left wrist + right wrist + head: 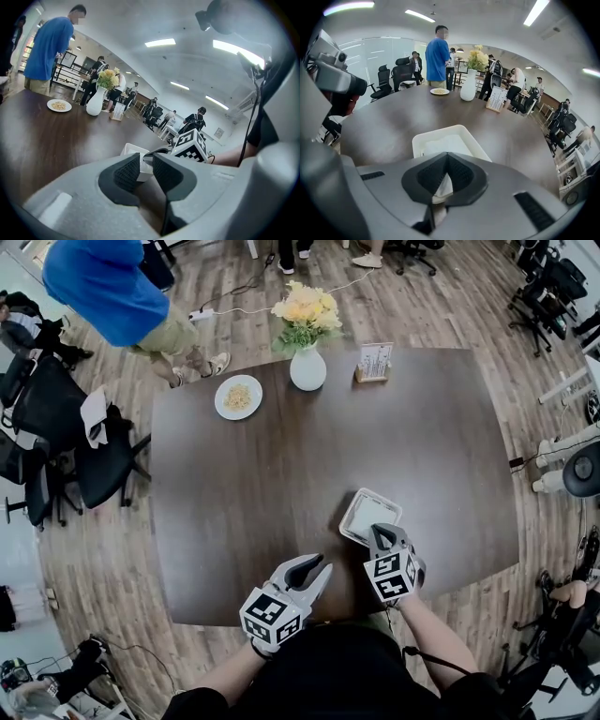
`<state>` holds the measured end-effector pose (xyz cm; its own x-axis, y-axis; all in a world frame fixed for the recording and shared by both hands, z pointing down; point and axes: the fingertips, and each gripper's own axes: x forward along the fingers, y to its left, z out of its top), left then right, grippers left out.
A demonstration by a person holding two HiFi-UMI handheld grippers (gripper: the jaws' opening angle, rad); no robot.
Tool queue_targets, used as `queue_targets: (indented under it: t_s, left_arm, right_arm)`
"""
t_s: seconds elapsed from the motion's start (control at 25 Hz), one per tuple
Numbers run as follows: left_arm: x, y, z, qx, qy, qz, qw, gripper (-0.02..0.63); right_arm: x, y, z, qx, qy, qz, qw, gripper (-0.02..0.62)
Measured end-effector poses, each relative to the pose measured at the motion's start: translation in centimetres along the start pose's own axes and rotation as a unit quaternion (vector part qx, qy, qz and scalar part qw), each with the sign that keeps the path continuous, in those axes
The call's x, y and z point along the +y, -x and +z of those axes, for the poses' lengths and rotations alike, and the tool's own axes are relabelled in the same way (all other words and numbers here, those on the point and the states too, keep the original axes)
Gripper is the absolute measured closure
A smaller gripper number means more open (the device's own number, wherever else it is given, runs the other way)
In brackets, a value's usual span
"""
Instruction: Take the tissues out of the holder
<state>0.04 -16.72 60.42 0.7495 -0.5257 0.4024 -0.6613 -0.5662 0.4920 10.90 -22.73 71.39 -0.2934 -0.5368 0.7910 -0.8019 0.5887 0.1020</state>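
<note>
Overall: dk-brown table (pixel 281 474) fills centre of head view; both grippers at its near edge, bottom centre.
Holder: white square tray (pixel 350 512), lower right of centre on table, just ahead of R gripper; white tissues lie flat inside it (pixel 446 144).
R gripper (pixel 381 533): tips down at holder's near rim. Jaws shut, pads pinching a white tissue.
Tissue (pixel 440 187): a thin fold caught betw. the dark ribbed pads, hanging below them in lower centre of R gripper view; holder sits directly beyond the tips.
L gripper (pixel 315 570): to the left of holder, near but apart from it, resting low over table edge. Jaws part-open w. a narrow gap; nothing betw. the pads. In L gripper view the holder's corner shows through the gap, R gripper's marker cube (pixel 190 145) right behind it.
Vase (pixel 307 369): white, w. yellow flowers, upper centre, far side of table.
Plate (pixel 238 397): white, w. pale food, left of vase.
Card stand (pixel 375 362): upright, right of vase.
Person: blue top (pixel 101 282), standing off table at upper left.
Chairs (pixel 94 460): black office type, left edge.
</note>
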Motion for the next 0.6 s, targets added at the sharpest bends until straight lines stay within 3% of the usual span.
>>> queue_targets:
  t_s: [0.6]
  left_arm:
    - [-1.2,1.8,0.6,-0.016,-0.012,0.007,0.9998,0.537]
  right_arm:
    - [-0.7,3.6,2.7,-0.046,-0.012,-0.006,0.999,0.589]
